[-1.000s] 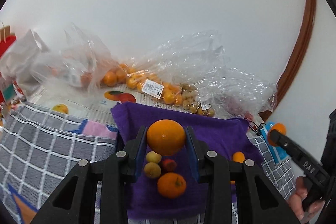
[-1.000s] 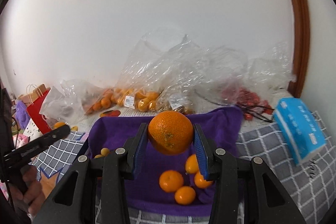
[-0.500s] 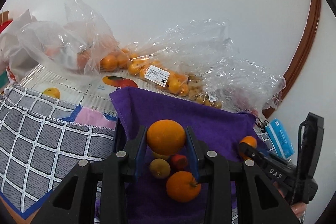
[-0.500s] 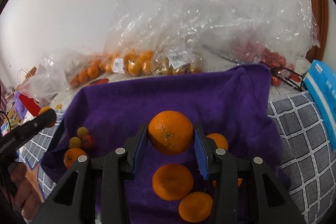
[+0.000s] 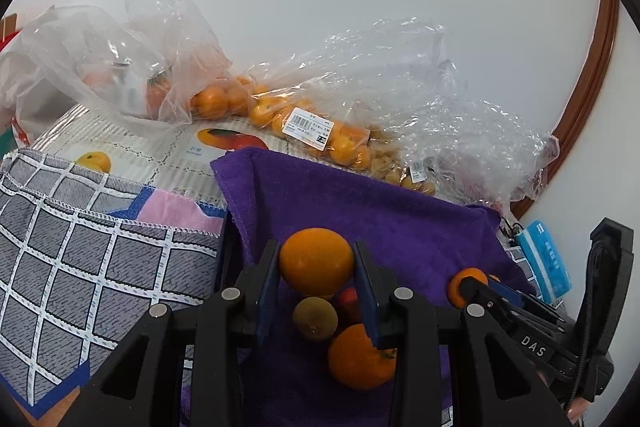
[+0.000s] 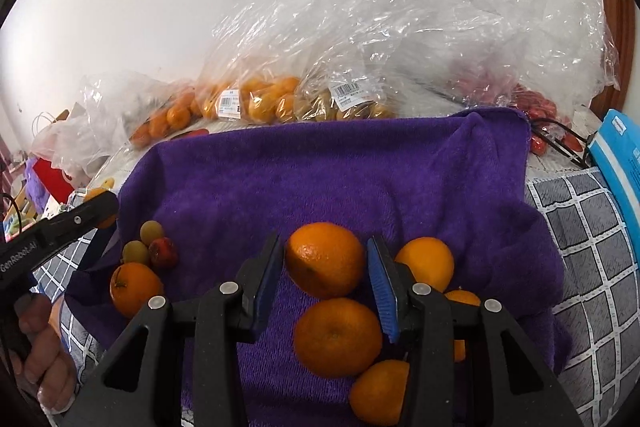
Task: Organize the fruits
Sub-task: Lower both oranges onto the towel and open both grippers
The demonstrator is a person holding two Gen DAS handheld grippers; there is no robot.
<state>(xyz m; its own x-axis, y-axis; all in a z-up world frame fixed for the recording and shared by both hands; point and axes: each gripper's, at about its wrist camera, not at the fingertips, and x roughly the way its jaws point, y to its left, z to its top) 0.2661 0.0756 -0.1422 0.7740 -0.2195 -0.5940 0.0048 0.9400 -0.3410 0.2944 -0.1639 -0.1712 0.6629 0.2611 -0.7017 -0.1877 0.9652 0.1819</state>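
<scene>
A: What is the left gripper (image 5: 316,291) doing?

B: It is pinching an orange (image 5: 316,263) between its blue pads, over the near left part of the purple towel (image 5: 380,223). Under it a greenish fruit (image 5: 315,318), a red one (image 5: 349,303) and a second orange (image 5: 360,357) are lying together on the towel.

A: And the right gripper (image 6: 326,281)?

B: It is holding a mandarin (image 6: 325,259) — the left pad is touching the peel, while a thin gap is showing at the right pad. The mandarin is sitting low over the towel (image 6: 340,167); whether it is resting on the cloth I cannot tell.

A: What is lying around it?

B: Just below it a big mandarin (image 6: 337,337), another at the lower edge (image 6: 378,391), and one to the right (image 6: 426,263) behind the right finger. At the towel's left edge two greenish fruits, a red one and an orange (image 6: 134,289) are sitting in a cluster.

A: Behind the towel?

B: Clear bags (image 6: 264,99) of oranges and small yellow fruit are lining the wall, with a bag of red fruit (image 6: 536,107) at the right — and a blue packet (image 6: 620,155) is lying on the checked cloth (image 6: 580,267).
</scene>
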